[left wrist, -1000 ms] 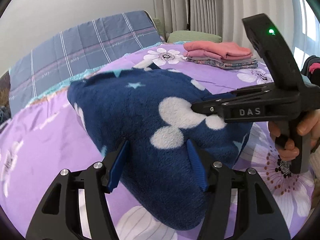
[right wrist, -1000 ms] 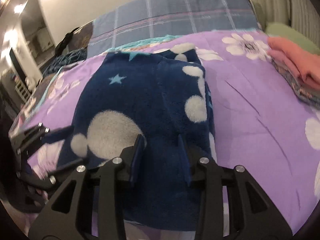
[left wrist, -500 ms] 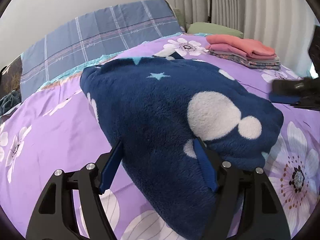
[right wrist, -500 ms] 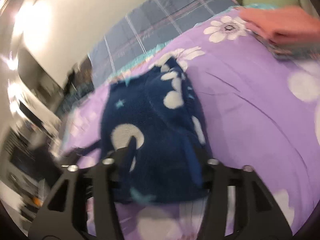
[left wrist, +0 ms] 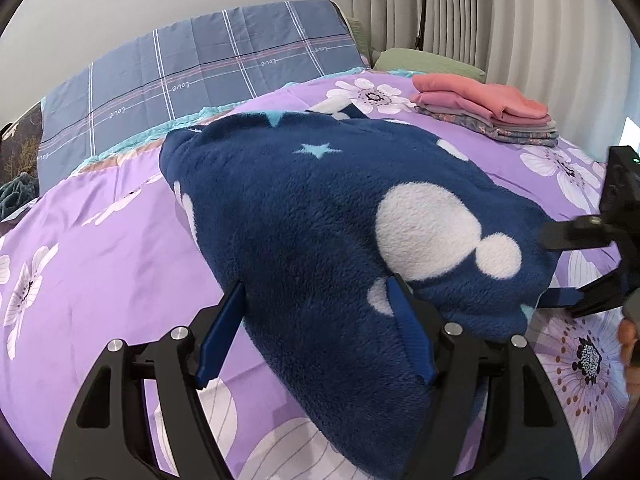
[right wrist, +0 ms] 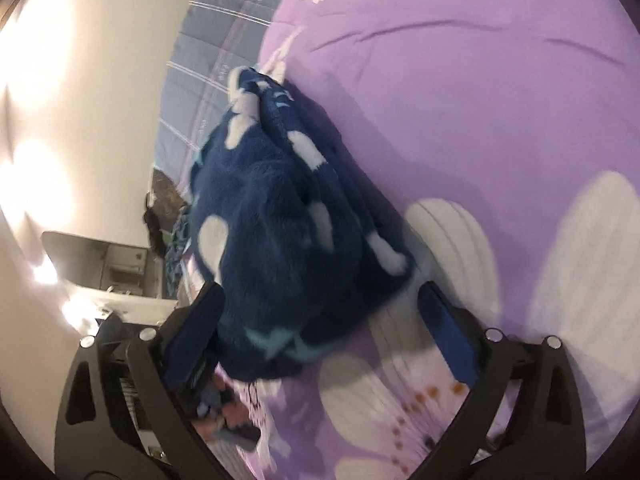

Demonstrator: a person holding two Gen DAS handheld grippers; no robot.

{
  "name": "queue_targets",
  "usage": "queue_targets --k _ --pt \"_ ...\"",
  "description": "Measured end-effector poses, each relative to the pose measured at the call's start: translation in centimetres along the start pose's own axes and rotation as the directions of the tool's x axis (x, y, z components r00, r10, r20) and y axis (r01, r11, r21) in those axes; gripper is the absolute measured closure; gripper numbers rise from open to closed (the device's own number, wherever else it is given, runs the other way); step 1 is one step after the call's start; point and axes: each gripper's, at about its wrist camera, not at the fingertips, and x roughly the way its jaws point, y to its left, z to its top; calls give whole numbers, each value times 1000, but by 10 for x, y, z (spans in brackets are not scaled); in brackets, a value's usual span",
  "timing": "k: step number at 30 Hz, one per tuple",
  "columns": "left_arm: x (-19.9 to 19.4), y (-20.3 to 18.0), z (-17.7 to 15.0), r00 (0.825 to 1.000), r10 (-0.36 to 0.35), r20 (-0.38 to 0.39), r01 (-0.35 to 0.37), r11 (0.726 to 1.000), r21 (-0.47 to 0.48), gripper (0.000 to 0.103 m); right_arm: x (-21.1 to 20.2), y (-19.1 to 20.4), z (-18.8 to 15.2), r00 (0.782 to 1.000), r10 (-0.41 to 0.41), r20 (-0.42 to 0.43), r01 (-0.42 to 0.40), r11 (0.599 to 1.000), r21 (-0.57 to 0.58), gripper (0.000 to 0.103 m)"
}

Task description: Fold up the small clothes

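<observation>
A folded navy fleece garment [left wrist: 320,216] with white blobs and pale blue stars lies on the purple flowered bedspread [left wrist: 100,248]. My left gripper [left wrist: 316,316] is open, its blue pads on either side of the garment's near corner. My right gripper [right wrist: 320,312] is open and rolled sideways, its jaws one above and one below the garment's [right wrist: 280,224] right end; it also shows at the right edge of the left wrist view [left wrist: 560,268].
A stack of folded clothes [left wrist: 488,108], pink on top, sits at the far right of the bed. A blue plaid quilt [left wrist: 192,72] and a green pillow [left wrist: 428,62] lie at the head. Curtains hang behind.
My right gripper let go of the garment's top, opened, pulled back to the right and rolled sideways at the garment's end. My left gripper stayed open at the near corner.
</observation>
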Motion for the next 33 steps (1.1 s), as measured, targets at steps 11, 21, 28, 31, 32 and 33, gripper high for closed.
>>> queue_targets --k 11,21,28,31,32,33 --pt "1 3 1 1000 -25 2 25 1000 -16 30 26 19 0 980 -140 142 119 982 148 2" --pt "-5 36 10 991 -131 37 135 979 -150 14 22 16 -2 985 -104 137 97 994 58 14" --pt "39 104 36 983 -176 55 184 916 -356 1 21 19 -8 982 -100 159 104 994 -16 13" --pt "81 133 48 955 -296 28 271 828 -490 1 19 19 -12 980 -100 170 108 993 -39 12" --pt "93 139 52 949 -316 18 279 809 -516 1 19 20 -13 980 -99 171 107 993 -43 11" --pt "111 147 56 942 -334 2 282 790 -545 1 19 20 -13 980 -97 172 106 993 -45 11"
